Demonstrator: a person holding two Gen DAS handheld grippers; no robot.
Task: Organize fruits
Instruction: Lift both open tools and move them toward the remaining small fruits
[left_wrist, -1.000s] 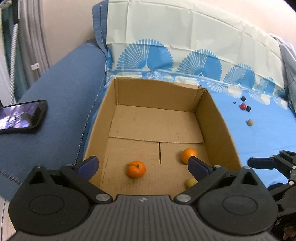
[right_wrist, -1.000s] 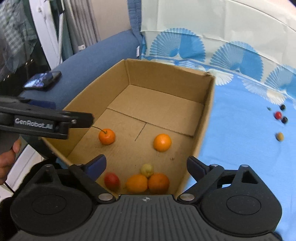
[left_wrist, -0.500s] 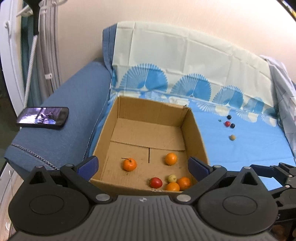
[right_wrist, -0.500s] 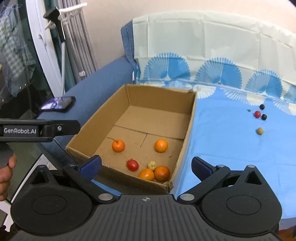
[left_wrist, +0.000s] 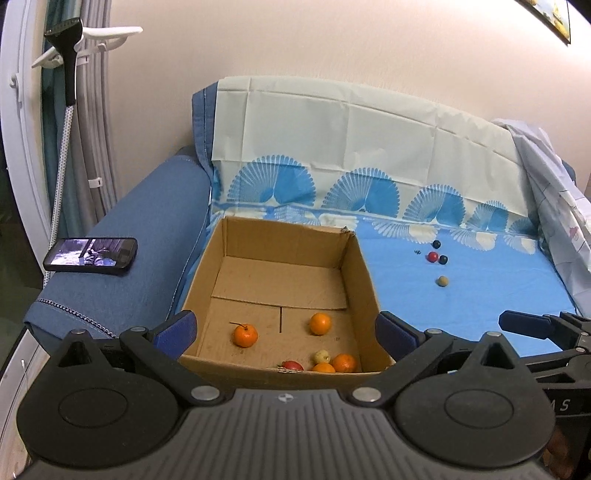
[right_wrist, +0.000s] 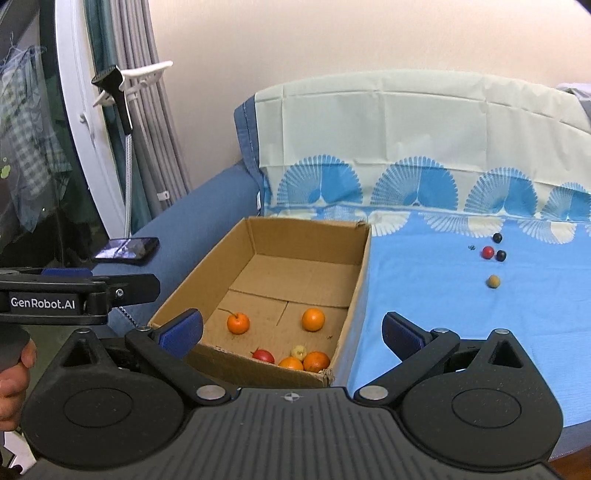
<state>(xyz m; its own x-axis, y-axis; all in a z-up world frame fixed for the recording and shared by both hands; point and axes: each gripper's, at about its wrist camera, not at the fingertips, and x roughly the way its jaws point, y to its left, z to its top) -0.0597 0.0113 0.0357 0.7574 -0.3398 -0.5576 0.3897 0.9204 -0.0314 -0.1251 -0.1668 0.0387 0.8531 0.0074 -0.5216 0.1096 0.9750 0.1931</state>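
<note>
Left wrist view: left gripper (left_wrist: 284, 328) spread wide, nothing between the fingers, hovering at the near edge of the cardboard box (left_wrist: 354, 266), centre frame.
Right wrist view: right gripper (right_wrist: 291, 332) also spread wide and empty, above the box's near right corner.
Fruit in box: stemmed orange (left_wrist: 245, 335) lower left of box floor; second orange (left_wrist: 320, 323) to its right; cluster at near wall w/ red fruit (right_wrist: 263, 356), small yellow fruit (right_wrist: 298, 350), two more oranges (right_wrist: 316, 361).
Fruit still out: on blue sheet (right_wrist: 424, 280), right of frame, well apart from box: red ball (right_wrist: 487, 252), two dark berries (right_wrist: 501, 255), tan ball (right_wrist: 493, 281).
Other: phone (left_wrist: 90, 255) on sofa arm, left of frame.
Step (judged): between picks; box part filled, four loose pieces left.
Next move (judged): right gripper is nearer, so reach across sheet to the loose group; pieces are tiny & round, need centred low close so they don't roll off.
</note>
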